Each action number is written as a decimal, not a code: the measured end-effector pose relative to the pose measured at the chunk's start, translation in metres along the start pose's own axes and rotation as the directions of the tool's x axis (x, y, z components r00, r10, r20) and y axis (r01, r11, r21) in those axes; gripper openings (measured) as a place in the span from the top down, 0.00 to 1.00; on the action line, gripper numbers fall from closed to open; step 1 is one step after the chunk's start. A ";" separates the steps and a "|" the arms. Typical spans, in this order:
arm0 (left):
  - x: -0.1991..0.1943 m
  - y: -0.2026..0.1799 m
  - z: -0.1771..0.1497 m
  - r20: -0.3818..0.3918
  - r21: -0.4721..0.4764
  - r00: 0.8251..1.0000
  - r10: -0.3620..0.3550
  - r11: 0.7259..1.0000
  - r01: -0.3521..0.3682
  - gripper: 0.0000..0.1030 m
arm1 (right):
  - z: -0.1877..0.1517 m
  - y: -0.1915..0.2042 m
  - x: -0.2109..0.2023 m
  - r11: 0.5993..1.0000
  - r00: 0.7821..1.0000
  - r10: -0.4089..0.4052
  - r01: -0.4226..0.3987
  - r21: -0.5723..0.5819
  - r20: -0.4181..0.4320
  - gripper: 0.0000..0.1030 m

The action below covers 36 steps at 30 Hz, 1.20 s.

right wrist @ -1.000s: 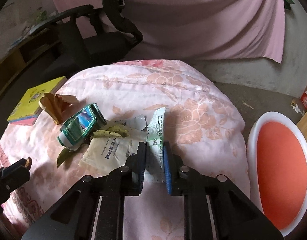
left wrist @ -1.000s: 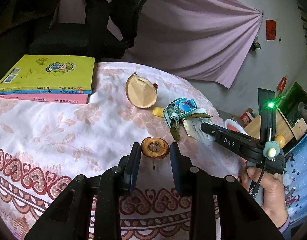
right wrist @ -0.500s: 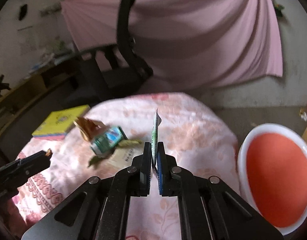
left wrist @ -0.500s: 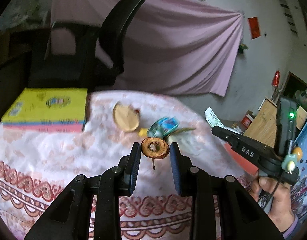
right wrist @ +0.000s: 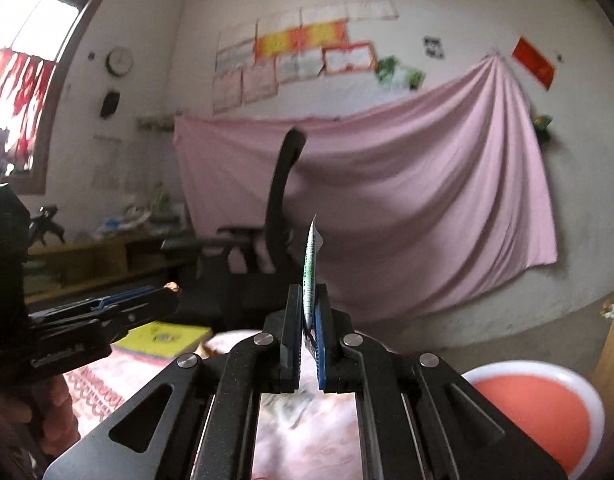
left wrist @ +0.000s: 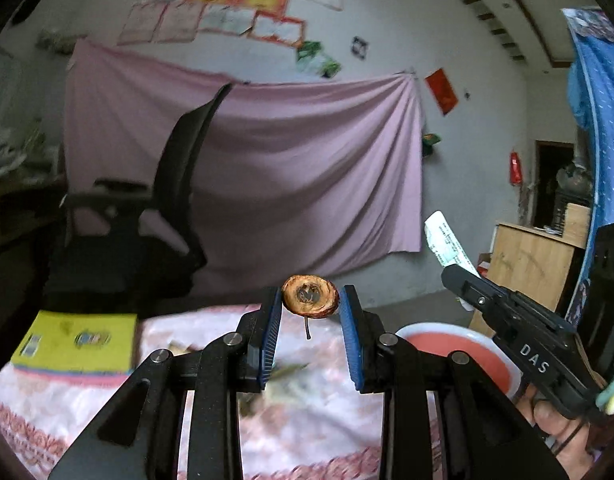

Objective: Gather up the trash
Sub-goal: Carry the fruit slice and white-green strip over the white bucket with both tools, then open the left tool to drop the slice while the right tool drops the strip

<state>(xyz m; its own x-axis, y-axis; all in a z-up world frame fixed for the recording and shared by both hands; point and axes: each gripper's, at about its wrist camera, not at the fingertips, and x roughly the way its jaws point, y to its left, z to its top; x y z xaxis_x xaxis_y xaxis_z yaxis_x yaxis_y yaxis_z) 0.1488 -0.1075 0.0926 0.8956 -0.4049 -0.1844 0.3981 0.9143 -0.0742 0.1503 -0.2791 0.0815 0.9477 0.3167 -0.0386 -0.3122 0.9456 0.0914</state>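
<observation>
Pink cloth draped the far wall, papers pinned above it, a black office chair in front. Down low, the bench wore a pink floral cover, with a yellow book lying at its left end. Up went the left tool, clenched on a round brown dried fruit slice, stem dangling, held clear above the bench! And the right tool was pinched tight on a thin white wrapper with green print, standing upright on edge, too blurred to read. White letters "DAS" showed on the right tool's black body. At the right sat a white-rimmed red bin, just beside the bench.
</observation>
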 end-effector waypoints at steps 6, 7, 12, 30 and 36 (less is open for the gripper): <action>0.025 -0.044 0.009 0.021 0.070 0.996 -0.085 0.994 0.084 0.75 | 0.008 -0.032 -0.023 0.995 0.993 -0.097 0.095 0.021 0.067 0.97; 0.028 -0.051 0.009 0.020 0.080 0.995 -0.098 0.992 0.097 0.75 | 0.008 -0.040 -0.025 0.993 0.991 -0.114 0.112 0.033 0.069 0.97; 0.053 -0.095 0.005 -0.012 0.124 0.983 -0.181 0.976 0.181 0.75 | 0.007 -0.077 -0.036 0.978 0.979 -0.194 0.189 0.092 0.056 0.97; 0.172 -0.155 -0.019 -0.410 -0.035 0.863 -0.295 0.951 0.309 0.75 | -0.023 -0.164 -0.035 0.902 0.938 -0.299 0.338 0.267 -0.177 0.95; 0.184 -0.158 -0.019 -0.465 -0.075 0.831 -0.305 0.949 0.306 0.63 | -0.029 -0.175 -0.035 0.879 0.922 -0.317 0.373 0.297 -0.222 0.94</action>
<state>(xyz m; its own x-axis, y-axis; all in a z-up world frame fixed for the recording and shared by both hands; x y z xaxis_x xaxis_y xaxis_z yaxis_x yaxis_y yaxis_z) 0.2467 -0.3267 0.0514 0.5303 -0.6123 -0.5865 0.6373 0.7441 -0.2006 0.1698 -0.4539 0.0380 0.9584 0.0093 -0.2851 0.0987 0.9270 0.3619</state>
